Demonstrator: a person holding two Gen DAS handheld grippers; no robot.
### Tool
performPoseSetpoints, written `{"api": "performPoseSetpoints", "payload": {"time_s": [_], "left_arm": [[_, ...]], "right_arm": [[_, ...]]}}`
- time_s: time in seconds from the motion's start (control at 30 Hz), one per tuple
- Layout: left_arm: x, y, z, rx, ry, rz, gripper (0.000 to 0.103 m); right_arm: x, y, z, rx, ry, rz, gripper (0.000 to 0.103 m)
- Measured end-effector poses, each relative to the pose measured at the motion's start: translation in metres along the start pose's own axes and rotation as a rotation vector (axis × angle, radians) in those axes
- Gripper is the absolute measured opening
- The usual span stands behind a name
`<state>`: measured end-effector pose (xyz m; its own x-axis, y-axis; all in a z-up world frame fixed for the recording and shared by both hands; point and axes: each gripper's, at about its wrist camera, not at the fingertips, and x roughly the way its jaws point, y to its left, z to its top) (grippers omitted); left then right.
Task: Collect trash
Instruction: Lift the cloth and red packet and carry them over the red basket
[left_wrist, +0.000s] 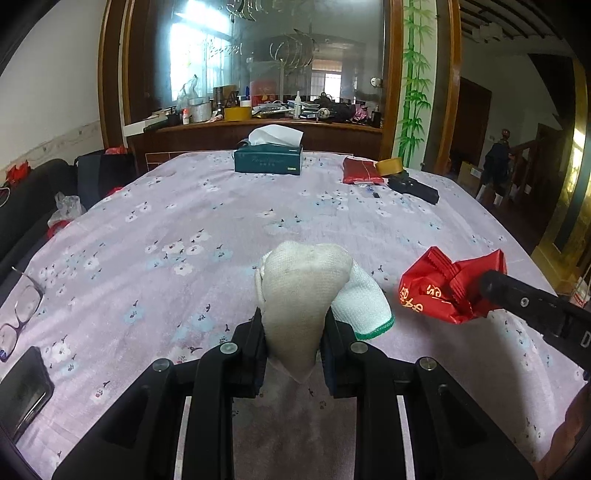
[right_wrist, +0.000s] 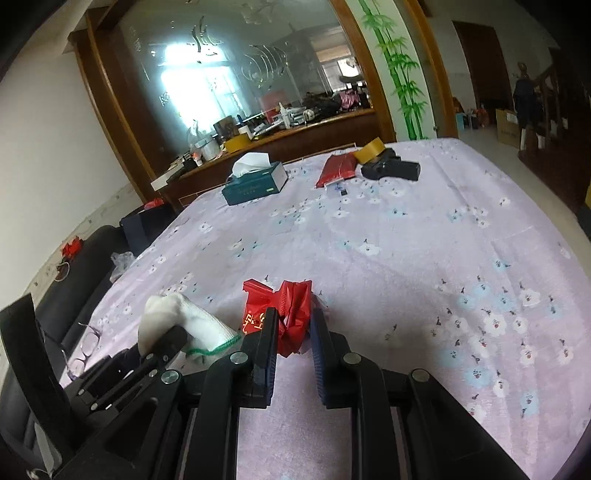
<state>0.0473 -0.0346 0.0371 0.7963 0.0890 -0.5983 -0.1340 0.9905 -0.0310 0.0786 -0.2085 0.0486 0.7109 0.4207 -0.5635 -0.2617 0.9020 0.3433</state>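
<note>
My left gripper (left_wrist: 293, 325) is shut on a white knit glove (left_wrist: 306, 291) with a green cuff and holds it over the table's near part. The glove also shows in the right wrist view (right_wrist: 173, 317). My right gripper (right_wrist: 293, 325) is shut on a crumpled red wrapper (right_wrist: 290, 314) with gold print. In the left wrist view the red wrapper (left_wrist: 443, 284) hangs from the right gripper's fingers (left_wrist: 517, 299), just right of the glove.
The table has a lilac flowered cloth (left_wrist: 221, 221). At its far side lie a green tissue box (left_wrist: 268, 158), a red packet (left_wrist: 360, 171), a tape roll (left_wrist: 389, 166) and a black object (left_wrist: 413, 188). Glasses (left_wrist: 18, 314) and a phone (left_wrist: 22, 391) lie at the left edge.
</note>
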Motion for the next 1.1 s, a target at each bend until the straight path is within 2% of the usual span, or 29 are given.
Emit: {"api": "performPoseSetpoints", "payload": {"time_s": [0.2,0.77,1.1], "left_arm": [[0.000,-0.002,-0.001,0.012,-0.005,0.011,0.023],[-0.002,-0.002,0.000,0.012,-0.015,0.015,0.023],[-0.008,0.000,0.003,0.014,-0.032,0.014,0.023]], "right_arm": [[-0.009,0.002,0.001,-0.020,-0.038,-0.026,0.018],[-0.006,-0.008,0.003,0.028,-0.020,-0.017,0.018],[-0.010,-0.010,0.004,0.026,-0.041,-0.034,0.018]]}}
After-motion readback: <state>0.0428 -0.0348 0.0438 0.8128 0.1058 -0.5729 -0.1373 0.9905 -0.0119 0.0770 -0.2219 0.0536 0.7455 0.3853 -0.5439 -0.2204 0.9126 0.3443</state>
